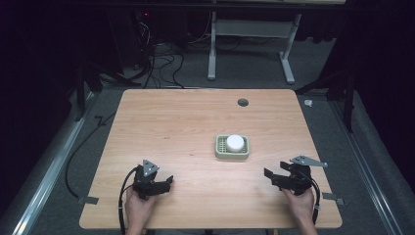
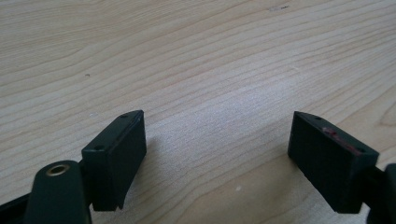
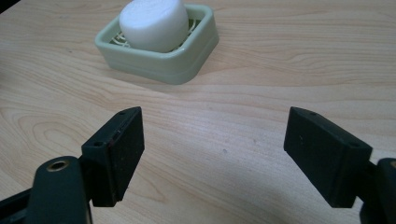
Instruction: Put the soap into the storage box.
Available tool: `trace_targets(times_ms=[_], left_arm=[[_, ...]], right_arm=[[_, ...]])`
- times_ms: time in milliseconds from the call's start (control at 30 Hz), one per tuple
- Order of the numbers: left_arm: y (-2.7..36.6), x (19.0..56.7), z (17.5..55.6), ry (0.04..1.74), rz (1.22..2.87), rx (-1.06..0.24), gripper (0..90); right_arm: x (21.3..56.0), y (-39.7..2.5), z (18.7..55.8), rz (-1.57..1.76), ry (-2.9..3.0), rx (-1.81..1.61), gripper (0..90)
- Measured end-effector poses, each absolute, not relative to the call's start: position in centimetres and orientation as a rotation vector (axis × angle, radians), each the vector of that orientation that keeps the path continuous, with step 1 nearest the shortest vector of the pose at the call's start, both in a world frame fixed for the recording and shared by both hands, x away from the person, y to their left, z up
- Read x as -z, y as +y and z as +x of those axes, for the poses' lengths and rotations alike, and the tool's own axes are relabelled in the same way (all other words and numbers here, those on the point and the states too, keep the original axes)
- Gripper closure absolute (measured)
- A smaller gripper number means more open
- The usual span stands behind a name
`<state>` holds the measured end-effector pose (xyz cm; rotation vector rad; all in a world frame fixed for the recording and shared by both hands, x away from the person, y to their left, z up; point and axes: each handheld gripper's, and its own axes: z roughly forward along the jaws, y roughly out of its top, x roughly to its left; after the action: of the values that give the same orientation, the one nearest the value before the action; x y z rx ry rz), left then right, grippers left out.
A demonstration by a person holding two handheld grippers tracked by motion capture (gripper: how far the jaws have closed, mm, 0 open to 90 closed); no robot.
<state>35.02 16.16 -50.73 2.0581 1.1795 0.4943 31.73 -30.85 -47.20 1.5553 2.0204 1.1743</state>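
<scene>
A pale green soap dish [image 1: 220, 151] sits a little right of the table's middle, with a white round soap bar [image 1: 235, 143] lying in it. In the right gripper view the dish [image 3: 187, 65] and the white bar [image 3: 154, 23] lie ahead and to the left. My left gripper [image 1: 170, 182] rests near the front left of the table, open, with bare wood between its jaws [image 2: 217, 158]. My right gripper [image 1: 267, 177] rests at the front right, open and empty [image 3: 212, 156], pointing toward the dish.
The wooden table [image 1: 171, 122] has a small dark cable hole [image 1: 242, 102] near its far edge. Cables lie on the floor behind it, and a white desk frame [image 1: 213, 44] stands farther back. Hands hold both grippers at the near edge.
</scene>
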Motion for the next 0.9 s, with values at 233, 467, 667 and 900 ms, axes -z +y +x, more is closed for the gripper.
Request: trace_targets(times_ms=[233, 467, 667, 900], left_arm=[[16.2, 50.7, 35.0, 1.179, 2.058, -0.495, 19.7], [16.2, 50.7, 35.0, 1.179, 2.058, -0.495, 19.7], [16.2, 50.7, 35.0, 1.179, 2.059, -0.495, 19.7], [16.2, 50.7, 35.0, 1.179, 2.058, -0.495, 19.7]], right_arm=[[47.9, -30.5, 31.6, 1.562, 2.027, -1.163, 21.5], [48.5, -30.0, 31.5, 1.551, 2.045, -1.137, 21.7], [48.9, -29.7, 31.5, 1.539, 2.056, -1.113, 21.8], [49.4, -29.3, 31.5, 1.536, 2.069, -1.081, 21.9]])
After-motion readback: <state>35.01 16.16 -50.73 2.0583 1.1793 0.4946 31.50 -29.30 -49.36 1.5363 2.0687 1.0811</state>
